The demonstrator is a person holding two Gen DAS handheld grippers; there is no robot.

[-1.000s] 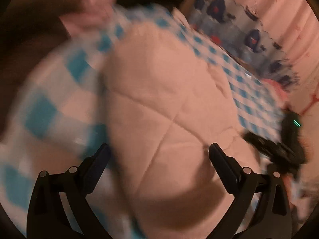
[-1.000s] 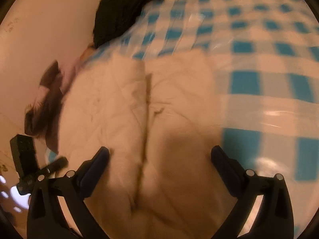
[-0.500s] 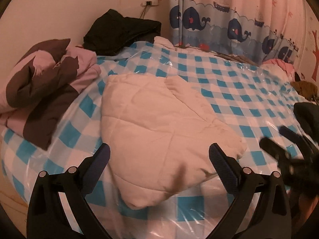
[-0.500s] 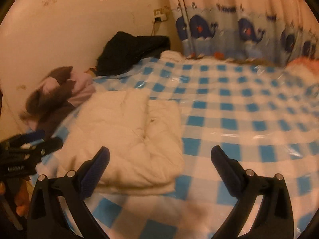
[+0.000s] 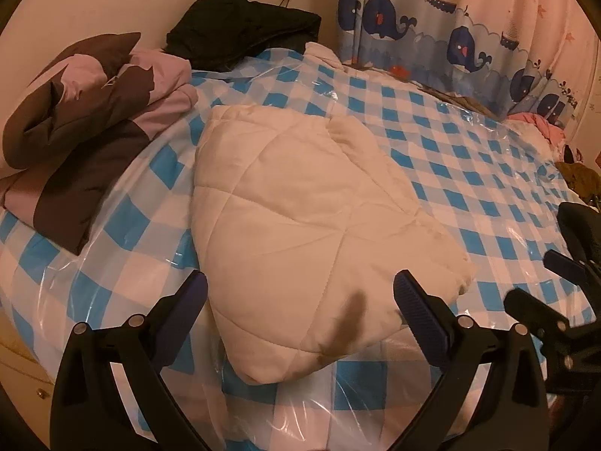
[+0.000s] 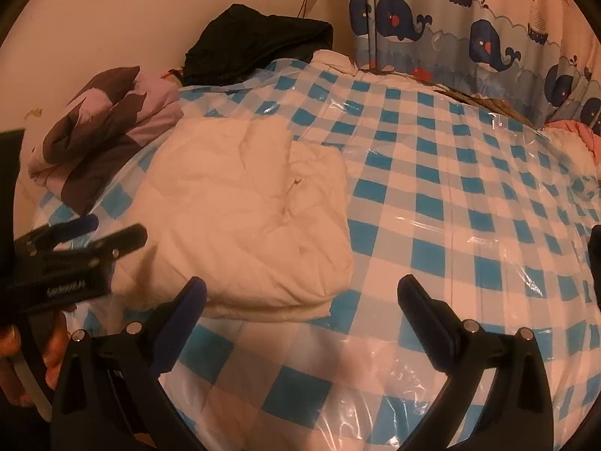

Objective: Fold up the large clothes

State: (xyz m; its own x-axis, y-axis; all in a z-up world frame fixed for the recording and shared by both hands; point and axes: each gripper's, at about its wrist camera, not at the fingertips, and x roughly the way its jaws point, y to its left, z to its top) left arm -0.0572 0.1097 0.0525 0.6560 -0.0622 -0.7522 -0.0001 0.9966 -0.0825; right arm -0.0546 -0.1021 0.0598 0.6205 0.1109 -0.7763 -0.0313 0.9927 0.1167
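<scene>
A cream quilted garment (image 5: 300,233) lies folded in a thick bundle on the blue-and-white checked bed (image 5: 469,188). It also shows in the right wrist view (image 6: 244,218), left of centre. My left gripper (image 5: 300,300) is open and empty, held above the bundle's near edge. My right gripper (image 6: 300,300) is open and empty, above the checked cover just right of the bundle. The left gripper also shows at the left edge of the right wrist view (image 6: 94,233), and the right gripper at the right edge of the left wrist view (image 5: 544,282).
A brown-and-lilac garment (image 5: 86,131) is piled at the bed's left side. A black garment (image 5: 240,26) lies at the far corner by the wall. A whale-print curtain (image 5: 450,30) hangs behind the bed. Pink and brown clothes (image 5: 552,131) sit at the far right.
Both grippers have drawn back and up from the cream bundle, which lay close under them a second ago. The bundle stays folded on the bed.
</scene>
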